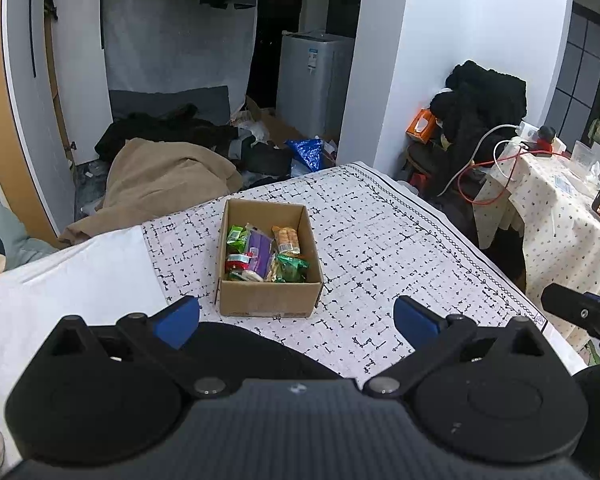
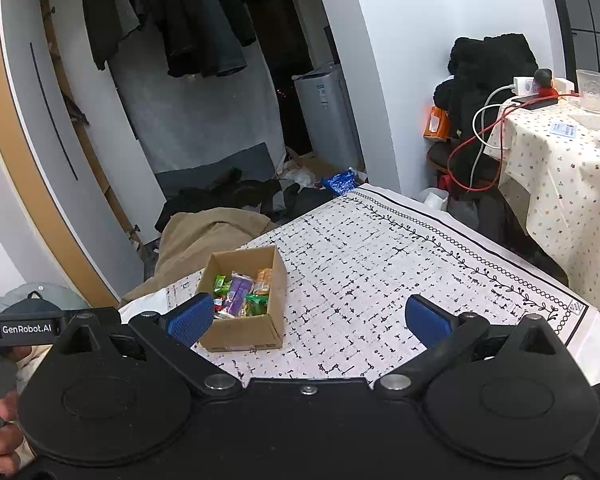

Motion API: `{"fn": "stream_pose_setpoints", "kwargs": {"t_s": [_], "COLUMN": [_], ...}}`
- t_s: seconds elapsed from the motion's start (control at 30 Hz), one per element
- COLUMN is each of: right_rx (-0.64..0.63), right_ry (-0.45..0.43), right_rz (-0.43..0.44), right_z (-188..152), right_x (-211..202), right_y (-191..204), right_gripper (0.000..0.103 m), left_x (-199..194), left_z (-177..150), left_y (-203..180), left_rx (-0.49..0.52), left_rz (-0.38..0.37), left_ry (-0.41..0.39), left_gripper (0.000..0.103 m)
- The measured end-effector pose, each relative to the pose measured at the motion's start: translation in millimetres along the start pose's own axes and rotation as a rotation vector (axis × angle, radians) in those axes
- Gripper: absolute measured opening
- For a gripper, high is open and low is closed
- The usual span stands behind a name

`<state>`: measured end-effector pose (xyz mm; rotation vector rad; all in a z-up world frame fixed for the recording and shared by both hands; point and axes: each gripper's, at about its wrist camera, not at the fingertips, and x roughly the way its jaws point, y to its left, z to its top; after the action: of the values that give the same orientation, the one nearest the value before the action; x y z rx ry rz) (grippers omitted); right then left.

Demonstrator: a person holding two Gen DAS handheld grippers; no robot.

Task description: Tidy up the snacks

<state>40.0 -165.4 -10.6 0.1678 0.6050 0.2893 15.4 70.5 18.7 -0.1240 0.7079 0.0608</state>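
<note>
Two hand-held grippers hover short of the cardboard box (image 1: 270,276), both released and empty: the left hand-held gripper (image 1: 296,320) straight before it, the right hand-held gripper (image 2: 310,320) off to its right. Inside the box lie the snacks (image 1: 266,254) (green, purple and orange packets). Under the box spreads the patterned cloth (image 1: 380,248) on the worktop.

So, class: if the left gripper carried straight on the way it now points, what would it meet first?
Most likely the open brown cardboard box of wrapped snacks, which sits centred between the open jaws of the left gripper on the black-and-white patterned tablecloth. Depth is unclear; angled lower, it could touch the cloth first.
</note>
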Motion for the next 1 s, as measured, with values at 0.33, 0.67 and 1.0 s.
{"fn": "stream_pose_setpoints", "kwargs": {"t_s": [0.33, 0.67, 1.0], "right_rx": [-0.023, -0.019, -0.017], "right_ry": [0.000, -0.001, 0.001], "right_rz": [0.008, 0.001, 0.004], "right_z": [-1.0, -1.1, -1.9], "right_x": [-1.6, -1.5, -0.8], "right_y": [6.5, 6.6, 6.2], "right_gripper": [0.103, 0.103, 0.103], "left_x": [-3.1, -4.2, -2.4], "left_z": [0.3, -1.5, -1.0], "left_y": [3.6, 2.6, 1.5], "left_rx": [-0.002, 0.003, 0.011], "left_rz": [0.013, 0.017, 0.016], "left_ry": [-0.006, -0.003, 0.000], "left_gripper": [0.103, 0.103, 0.103]}}
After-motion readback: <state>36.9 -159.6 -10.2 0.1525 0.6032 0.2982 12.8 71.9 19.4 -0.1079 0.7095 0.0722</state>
